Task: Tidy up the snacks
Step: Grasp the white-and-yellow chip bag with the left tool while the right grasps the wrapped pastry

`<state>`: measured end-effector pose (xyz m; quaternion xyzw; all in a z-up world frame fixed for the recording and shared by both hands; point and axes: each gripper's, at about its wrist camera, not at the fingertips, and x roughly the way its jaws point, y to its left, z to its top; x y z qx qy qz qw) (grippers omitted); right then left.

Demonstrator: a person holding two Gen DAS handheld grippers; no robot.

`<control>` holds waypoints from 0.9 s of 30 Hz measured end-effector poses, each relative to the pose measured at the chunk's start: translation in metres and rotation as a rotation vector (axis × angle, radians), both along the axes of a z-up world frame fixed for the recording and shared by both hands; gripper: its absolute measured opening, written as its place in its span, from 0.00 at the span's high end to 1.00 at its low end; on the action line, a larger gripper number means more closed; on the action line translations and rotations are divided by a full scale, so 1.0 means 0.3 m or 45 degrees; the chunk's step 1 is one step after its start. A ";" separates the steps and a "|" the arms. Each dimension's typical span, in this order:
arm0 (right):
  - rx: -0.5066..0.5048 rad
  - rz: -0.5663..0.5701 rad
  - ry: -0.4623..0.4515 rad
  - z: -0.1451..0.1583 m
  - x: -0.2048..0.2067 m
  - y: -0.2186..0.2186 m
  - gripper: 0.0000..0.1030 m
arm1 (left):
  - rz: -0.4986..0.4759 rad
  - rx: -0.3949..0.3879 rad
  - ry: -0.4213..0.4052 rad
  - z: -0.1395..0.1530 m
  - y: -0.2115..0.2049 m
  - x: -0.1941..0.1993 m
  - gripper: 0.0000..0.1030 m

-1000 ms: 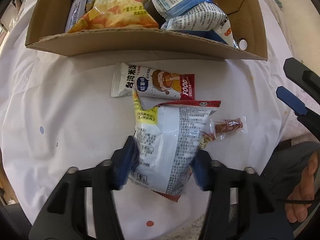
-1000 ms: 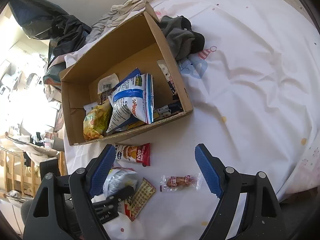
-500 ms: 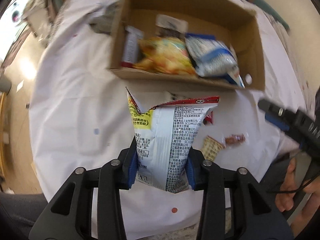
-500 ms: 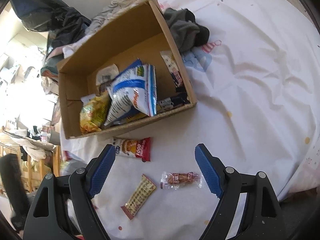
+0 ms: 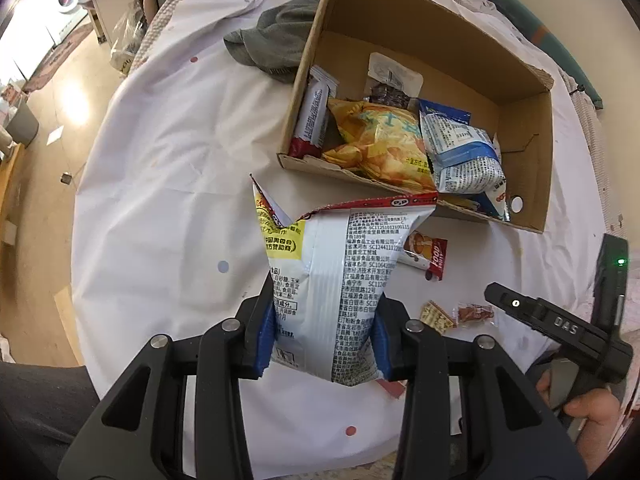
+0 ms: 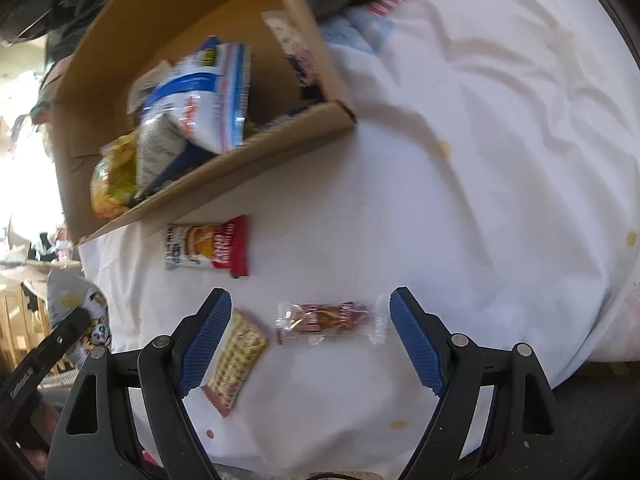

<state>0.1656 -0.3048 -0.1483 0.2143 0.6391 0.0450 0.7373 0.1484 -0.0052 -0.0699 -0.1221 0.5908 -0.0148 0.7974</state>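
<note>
My left gripper (image 5: 322,332) is shut on a white snack bag (image 5: 340,280) with a red top seam and holds it in the air, short of the cardboard box (image 5: 524,164). The box holds a yellow chip bag (image 5: 380,144), a blue and white bag (image 5: 460,152) and smaller packets. My right gripper (image 6: 310,336) is open and low over a small clear-wrapped candy (image 6: 324,320). A cracker packet (image 6: 236,360) lies by its left finger. A red and white snack bar (image 6: 208,248) lies in front of the box (image 6: 248,168).
A white cloth (image 6: 480,160) covers the table (image 5: 160,200). A grey garment (image 5: 272,40) lies by the box's far left corner. The table edge and the floor (image 5: 40,120) are to the left. The right gripper's handle (image 5: 560,328) shows at the right.
My left gripper has lifted the white bag higher off the table. My right gripper has come down and closer to the clear-wrapped candy, still open.
</note>
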 end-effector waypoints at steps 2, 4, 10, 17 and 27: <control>-0.023 -0.007 0.014 -0.012 0.004 -0.007 0.18 | 0.001 -0.019 0.004 0.004 -0.001 0.001 0.65; -0.043 0.009 0.022 -0.018 0.007 0.001 0.18 | 0.005 -0.028 -0.001 0.009 0.002 0.004 0.65; -0.071 0.086 0.058 -0.040 0.005 0.046 0.18 | 0.020 -0.055 0.010 0.011 0.013 0.010 0.65; -0.339 0.278 0.103 -0.118 0.011 0.168 0.17 | 0.010 -0.058 0.021 0.004 0.003 0.013 0.65; -0.465 0.406 0.026 -0.115 -0.022 0.247 0.39 | 0.036 -0.032 0.029 -0.015 0.017 0.010 0.65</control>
